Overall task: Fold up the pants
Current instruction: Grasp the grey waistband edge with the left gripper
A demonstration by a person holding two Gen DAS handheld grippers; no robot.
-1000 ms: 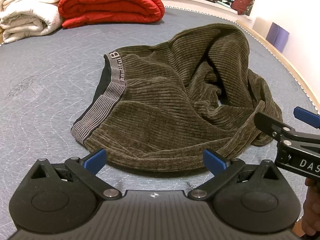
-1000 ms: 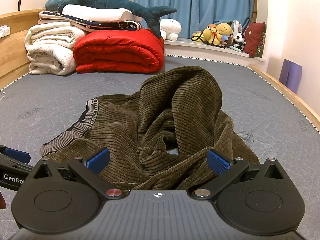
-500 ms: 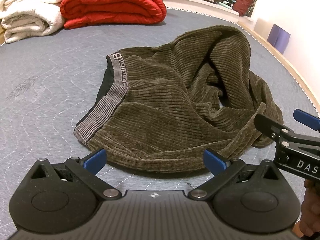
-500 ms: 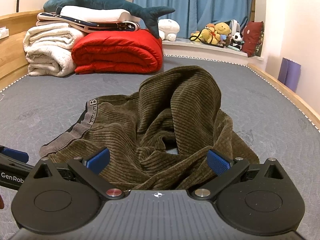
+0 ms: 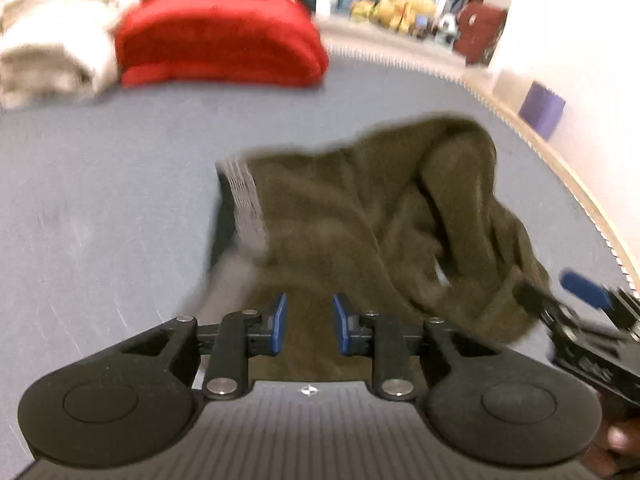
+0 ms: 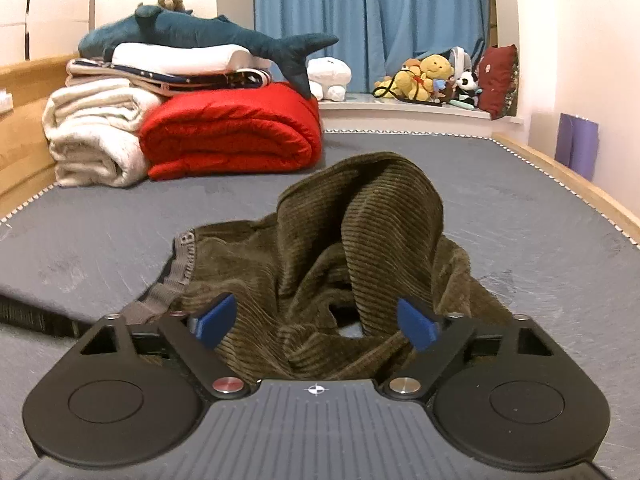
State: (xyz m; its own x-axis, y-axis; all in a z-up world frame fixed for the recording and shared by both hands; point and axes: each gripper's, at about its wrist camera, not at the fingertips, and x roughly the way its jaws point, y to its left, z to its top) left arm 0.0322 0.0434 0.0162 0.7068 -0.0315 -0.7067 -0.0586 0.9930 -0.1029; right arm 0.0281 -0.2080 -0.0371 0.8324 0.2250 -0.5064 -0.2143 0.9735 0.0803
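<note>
Crumpled olive corduroy pants with a grey waistband lie heaped on the grey mattress. My left gripper is at their near edge. Its jaws are closing, and the blue pads stand narrow with the near hem bunched between them. The left wrist view is blurred by motion. My right gripper sits low at the right side of the pants. Its jaws are closing too, but they are still wide, with loose folds between the pads and no pinch. The right gripper also shows at the right edge of the left wrist view.
A folded red quilt, rolled white blankets and a shark plush are stacked at the far left. Stuffed toys line the window ledge. A wooden bed rail runs along the right. A hand holds the right gripper.
The left gripper's pads went from wide apart to narrow around the near hem, and it rose and moved forward over the pants. The right gripper's pads drew in slightly, and it stayed in place.
</note>
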